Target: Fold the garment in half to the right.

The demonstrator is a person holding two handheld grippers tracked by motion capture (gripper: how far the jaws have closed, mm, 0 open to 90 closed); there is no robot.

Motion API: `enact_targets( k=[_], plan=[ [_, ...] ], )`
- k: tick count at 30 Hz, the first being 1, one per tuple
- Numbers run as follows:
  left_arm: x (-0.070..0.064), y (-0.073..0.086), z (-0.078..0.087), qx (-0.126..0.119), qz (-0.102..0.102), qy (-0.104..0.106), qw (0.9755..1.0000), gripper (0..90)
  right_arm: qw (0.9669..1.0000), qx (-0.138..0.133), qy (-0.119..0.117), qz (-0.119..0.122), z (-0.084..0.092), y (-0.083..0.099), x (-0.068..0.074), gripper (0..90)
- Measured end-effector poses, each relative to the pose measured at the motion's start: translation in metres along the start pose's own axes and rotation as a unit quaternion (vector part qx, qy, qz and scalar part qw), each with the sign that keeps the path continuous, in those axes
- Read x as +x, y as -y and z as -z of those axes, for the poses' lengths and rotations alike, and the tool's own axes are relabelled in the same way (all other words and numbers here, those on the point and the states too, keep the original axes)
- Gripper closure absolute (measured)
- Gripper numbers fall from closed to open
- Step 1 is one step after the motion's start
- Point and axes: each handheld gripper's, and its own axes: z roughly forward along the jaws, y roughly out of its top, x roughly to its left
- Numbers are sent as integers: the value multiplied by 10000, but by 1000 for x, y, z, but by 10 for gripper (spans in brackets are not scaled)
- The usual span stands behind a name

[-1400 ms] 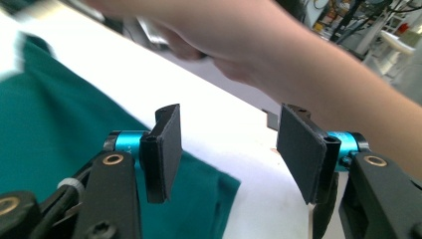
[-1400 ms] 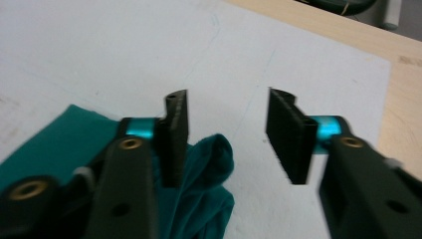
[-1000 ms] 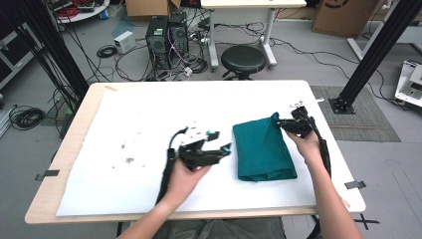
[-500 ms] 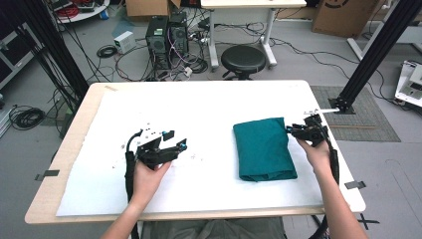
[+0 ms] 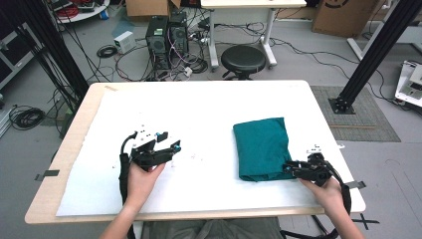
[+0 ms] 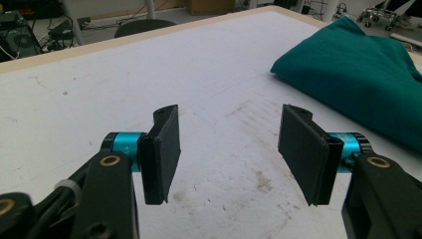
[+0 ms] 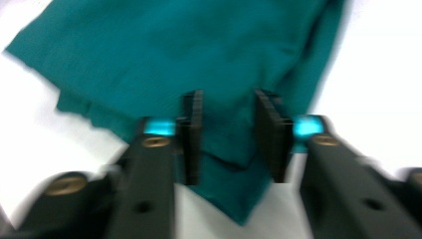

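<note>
A folded teal cloth (image 5: 262, 147) lies on the right half of the white table (image 5: 209, 104). My right gripper (image 5: 287, 167) is at the cloth's near right corner, pointing left at it. In the right gripper view the jaws (image 7: 228, 134) have just been closing; a gap still shows between the pads, with the cloth's (image 7: 199, 50) corner lying in it, not pinched. My left gripper (image 5: 170, 142) rests on the bare table well left of the cloth, open and empty. The left gripper view shows its wide jaws (image 6: 226, 149) and the cloth (image 6: 363, 74) farther off to the right.
The table's white cover has faint smudges near the left gripper. Beyond the far edge stand a black stool (image 5: 243, 59), two computer towers (image 5: 166, 35) with cables, and a black frame post (image 5: 370, 55) at the right.
The left gripper drew away leftward from the cloth's edge and then stayed put. The right gripper came from the cloth's far right corner to its near right corner.
</note>
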Motion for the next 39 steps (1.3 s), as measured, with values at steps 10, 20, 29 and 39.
enact_targets(
  k=[10,20,29,39],
  plan=[
    [4,2,2,12,74,-9,10000,417,9992,-353,136,-109,39,14,-2,890],
    [7,0,9,-37,-148,-220,9996,362,9934,-1070,252,-327,49,-8,-14,421],
    [31,-14,40,58,-1123,-882,9897,290,9734,-2129,755,386,60,-72,-5,325],
    [65,-17,64,-33,-622,-804,9948,265,9654,-2344,963,617,52,-102,10,291]
  ],
)
